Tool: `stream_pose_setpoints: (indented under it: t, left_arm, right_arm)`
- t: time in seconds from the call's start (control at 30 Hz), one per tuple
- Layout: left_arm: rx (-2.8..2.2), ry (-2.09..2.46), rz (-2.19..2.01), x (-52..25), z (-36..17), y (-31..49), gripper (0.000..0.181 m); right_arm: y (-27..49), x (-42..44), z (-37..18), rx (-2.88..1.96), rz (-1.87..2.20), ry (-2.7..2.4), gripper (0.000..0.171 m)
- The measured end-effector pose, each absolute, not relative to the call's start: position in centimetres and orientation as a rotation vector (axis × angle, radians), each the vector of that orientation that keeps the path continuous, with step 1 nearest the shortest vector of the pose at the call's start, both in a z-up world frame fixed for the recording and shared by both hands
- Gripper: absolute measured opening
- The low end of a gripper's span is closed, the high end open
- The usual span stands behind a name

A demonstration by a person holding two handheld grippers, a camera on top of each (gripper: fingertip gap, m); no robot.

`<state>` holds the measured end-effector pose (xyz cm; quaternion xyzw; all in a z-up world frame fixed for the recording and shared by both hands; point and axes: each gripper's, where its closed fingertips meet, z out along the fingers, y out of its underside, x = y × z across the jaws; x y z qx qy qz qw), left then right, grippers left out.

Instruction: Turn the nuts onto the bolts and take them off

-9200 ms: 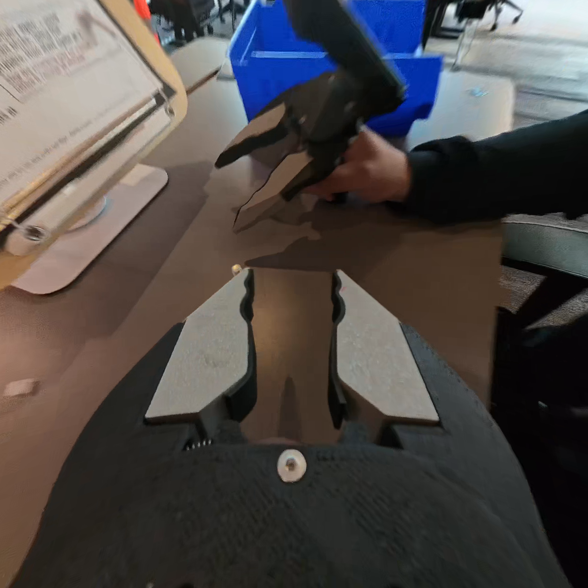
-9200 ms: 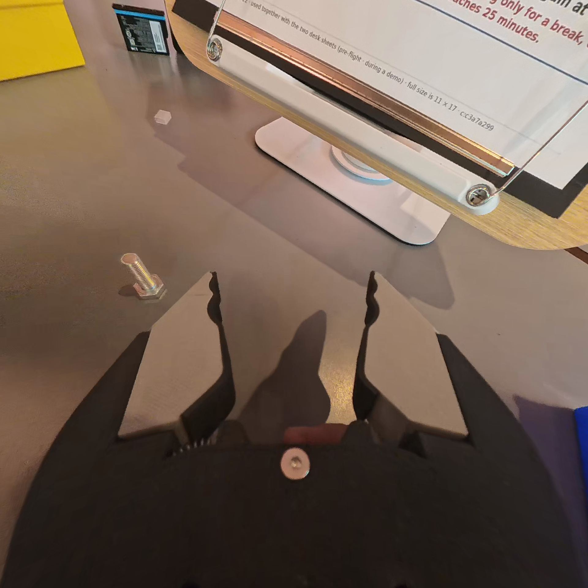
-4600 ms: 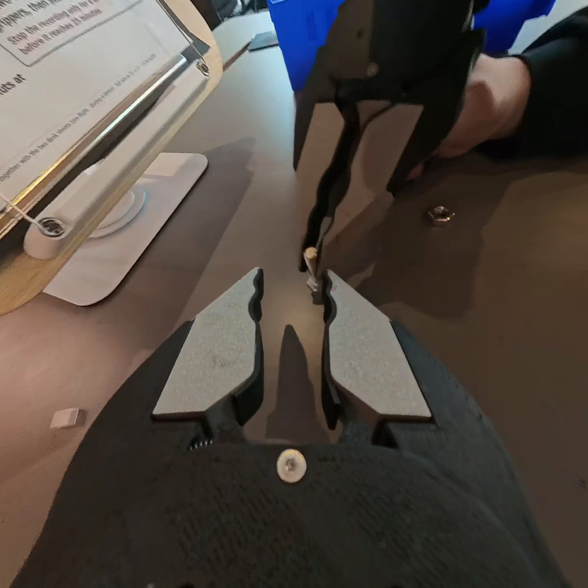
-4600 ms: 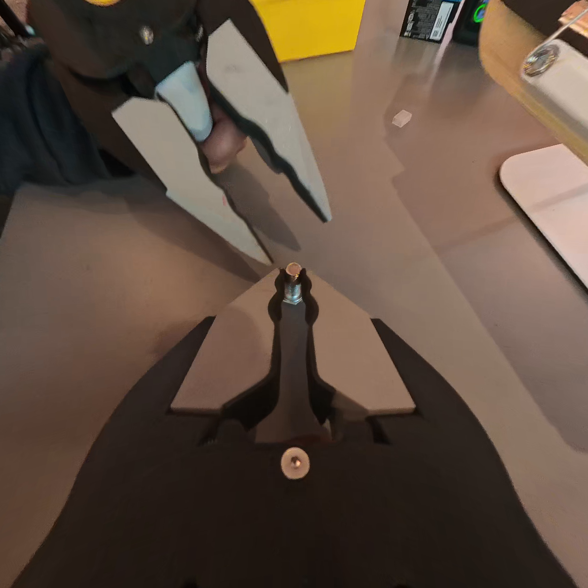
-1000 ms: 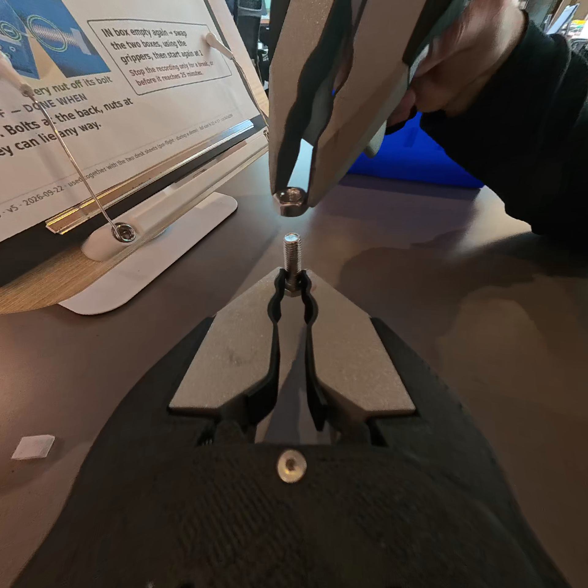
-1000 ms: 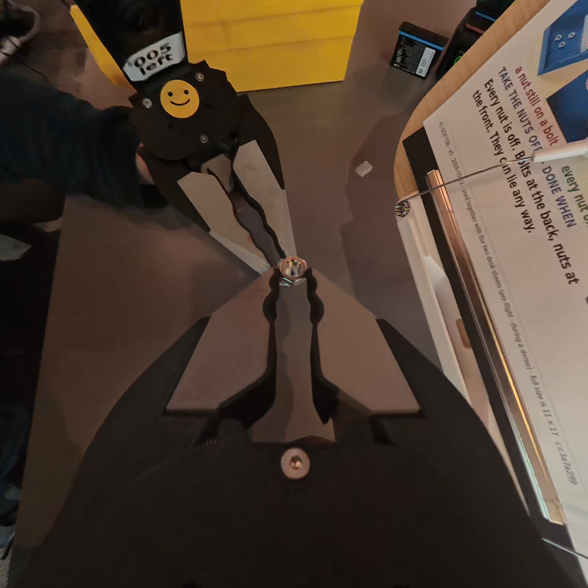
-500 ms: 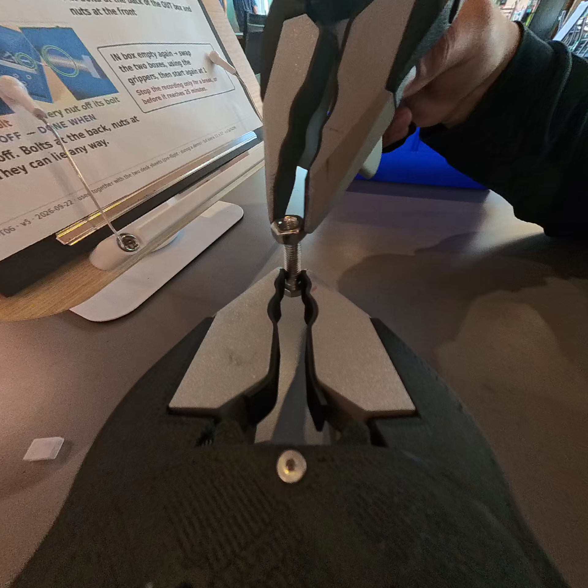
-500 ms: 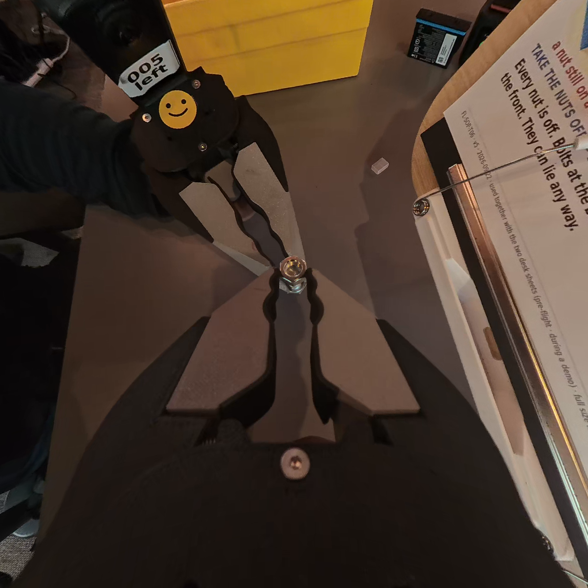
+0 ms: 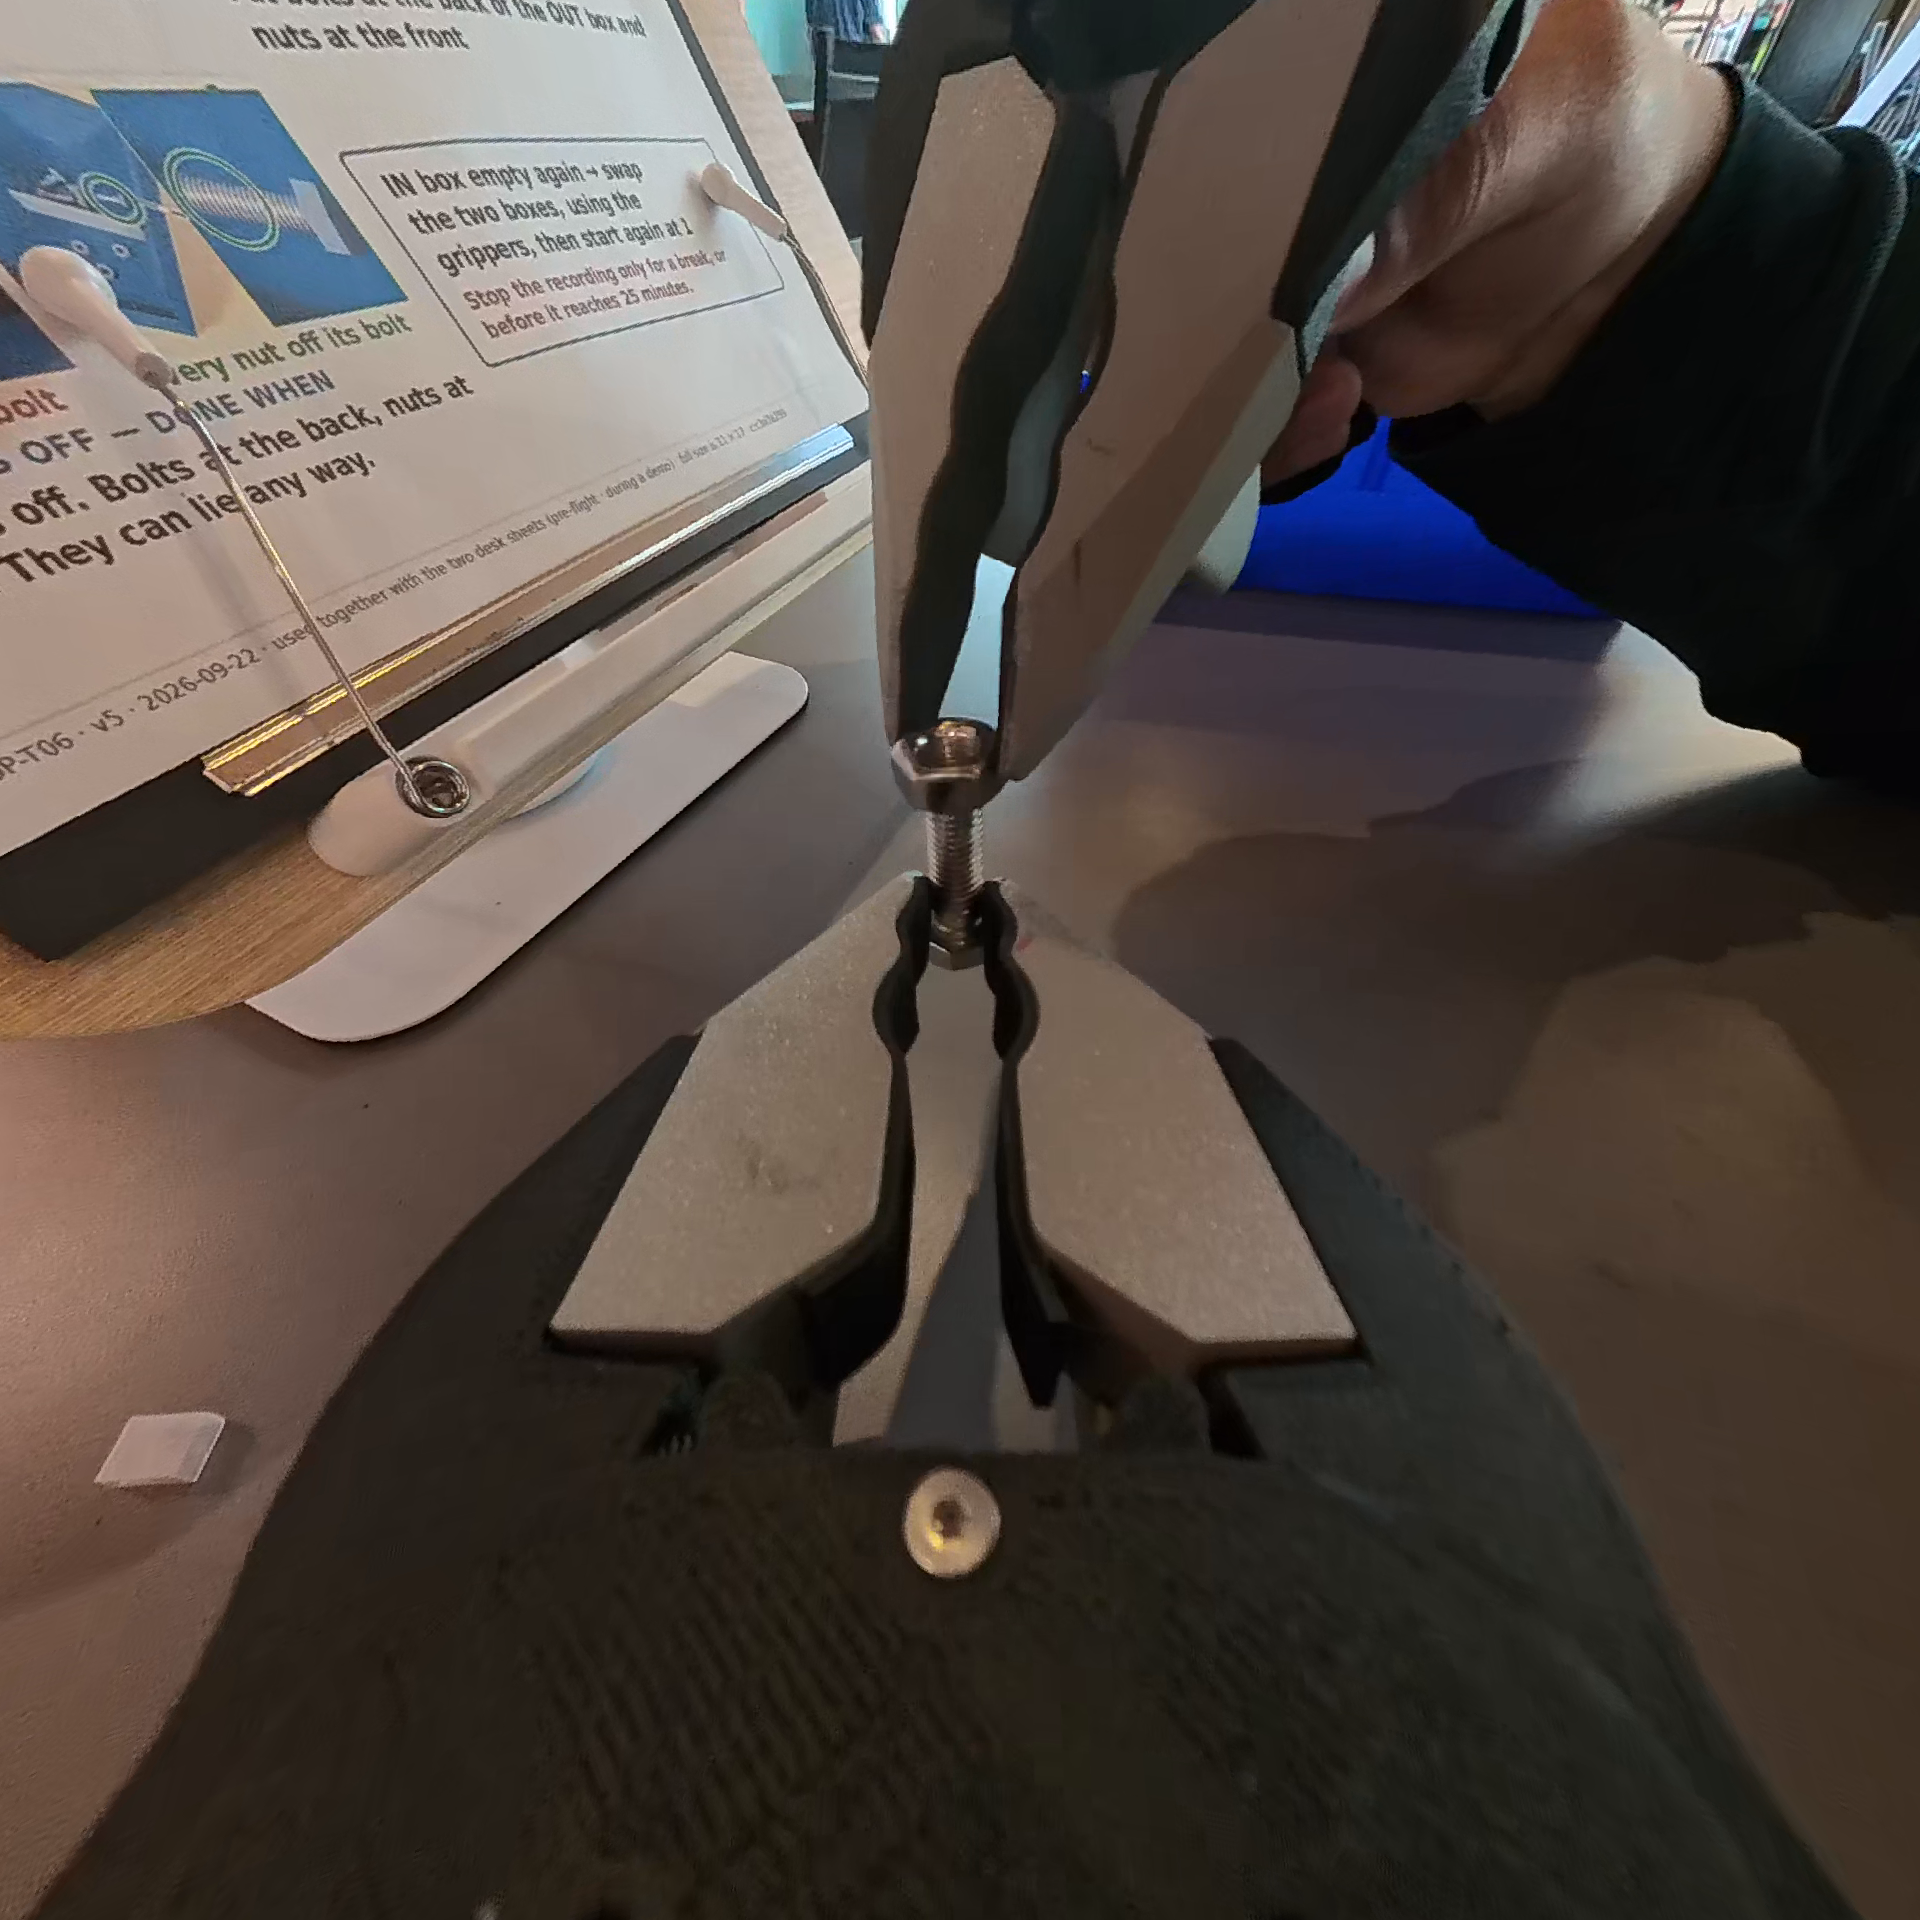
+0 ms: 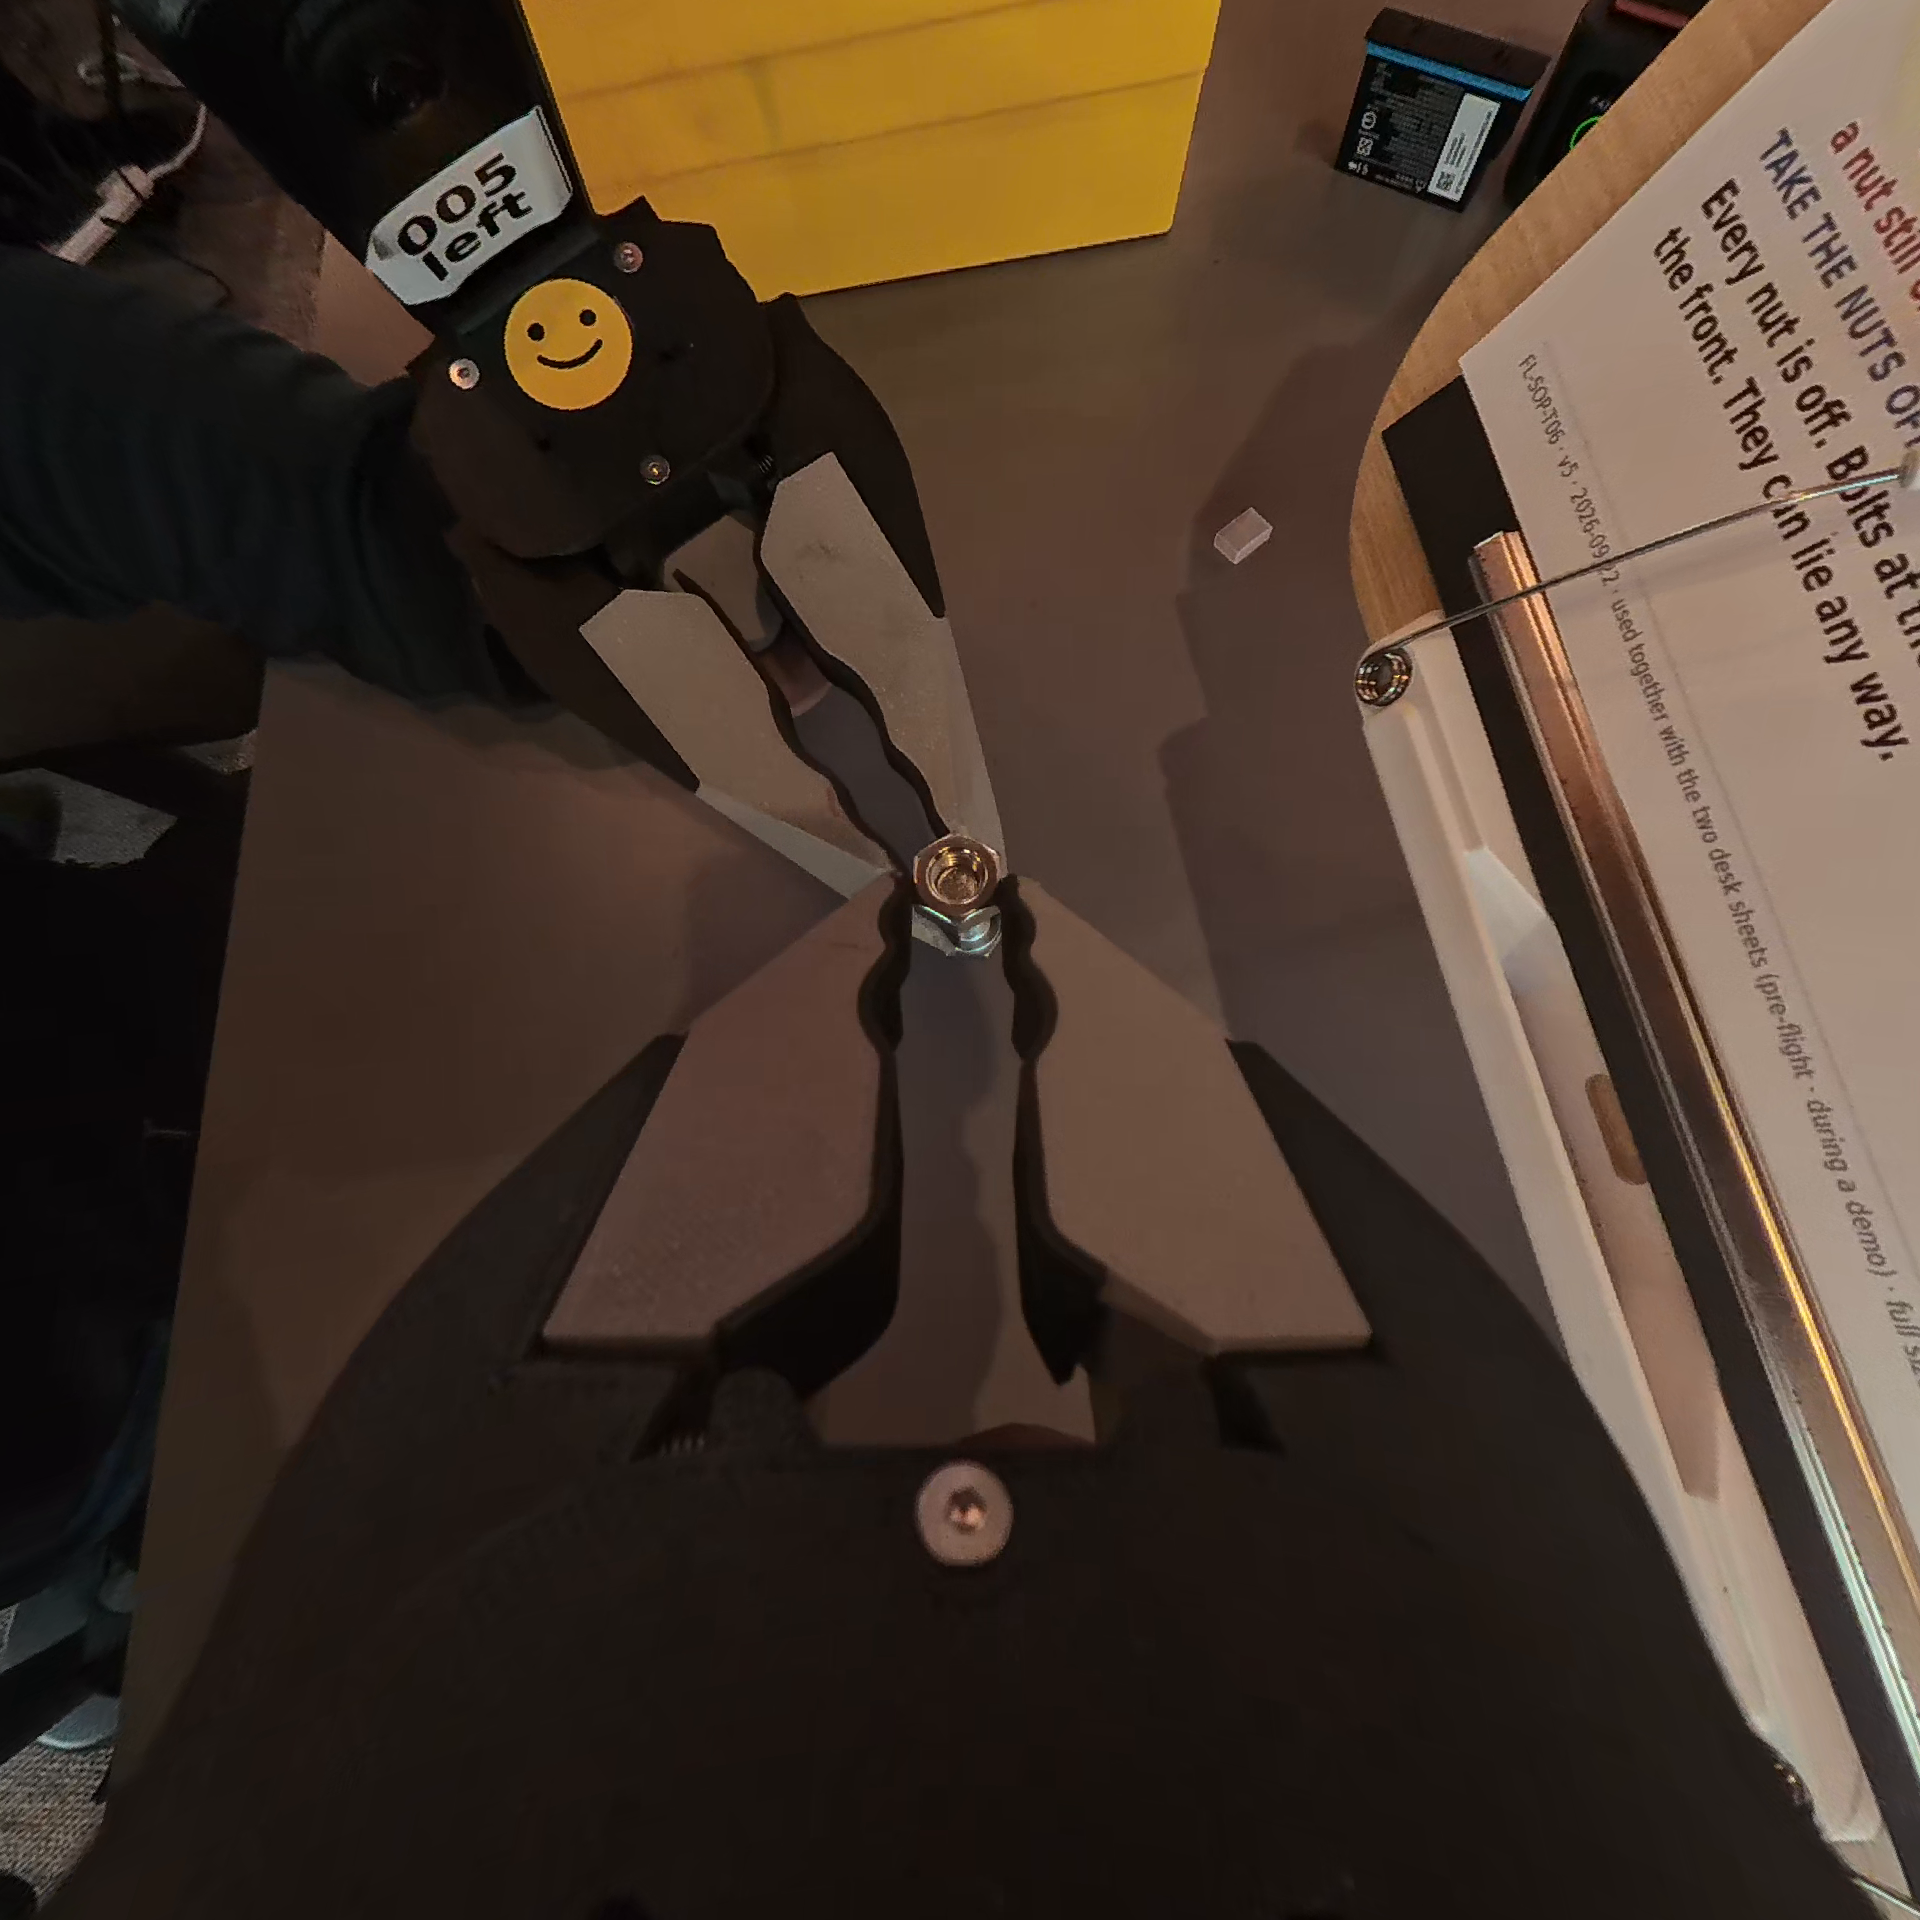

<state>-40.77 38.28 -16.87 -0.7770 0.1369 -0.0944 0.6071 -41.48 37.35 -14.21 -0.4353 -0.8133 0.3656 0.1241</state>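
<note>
My left gripper (image 9: 954, 925) is shut on the hex head of a silver bolt (image 9: 954, 847) and holds it upright, thread pointing up. My right gripper (image 9: 951, 753) comes down from above and is shut on a silver nut (image 9: 943, 764) that sits on the top end of the thread. In the right wrist view the right gripper (image 10: 956, 894) holds the nut (image 10: 956, 871) with the bolt's head (image 10: 956, 928) just below it. The left gripper (image 10: 930, 847) reaches in from the upper left there.
A document stand (image 9: 436, 665) with a printed sheet is close on the left of the bolt, and shows on the right in the right wrist view (image 10: 1621, 831). A yellow box (image 10: 862, 125), a blue bin (image 9: 1382, 551), a small black box (image 10: 1439, 104) and a small white block (image 9: 161, 1449) lie around. The tips of both grippers are at nearly the same place. From either gripper's tips it is about 20 cm to the small white block (image 9: 161, 1449). Seen from the right wrist view (image 10: 1243, 535) as well.
My right gripper came down with the nut from a gap above the bolt onto its thread tip. The left gripper kept the bolt upright. Earlier, both grippers were open and empty.
</note>
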Motion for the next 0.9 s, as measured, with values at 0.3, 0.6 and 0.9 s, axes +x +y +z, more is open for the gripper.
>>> stream_pose_setpoints:
  t: [0.3, 0.6, 0.9]
  left_arm:
    - [-1.803, 0.321, -0.203, -40.77, -16.98, 38.3, 0.007]
    - [-1.797, 0.318, -0.207, -40.77, -16.84, 38.27, 0.007]
    - [-1.798, 0.318, -0.208, -40.74, -16.84, 38.27, 0.007]
  right_arm:
    - [37.29, -41.46, -14.32, -1.278, 1.075, -2.371, 0.014]
    - [37.27, -41.48, -14.22, -1.276, 1.092, -2.366, 0.014]
    - [37.26, -41.45, -14.33, -1.278, 1.09, -2.37, 0.014]
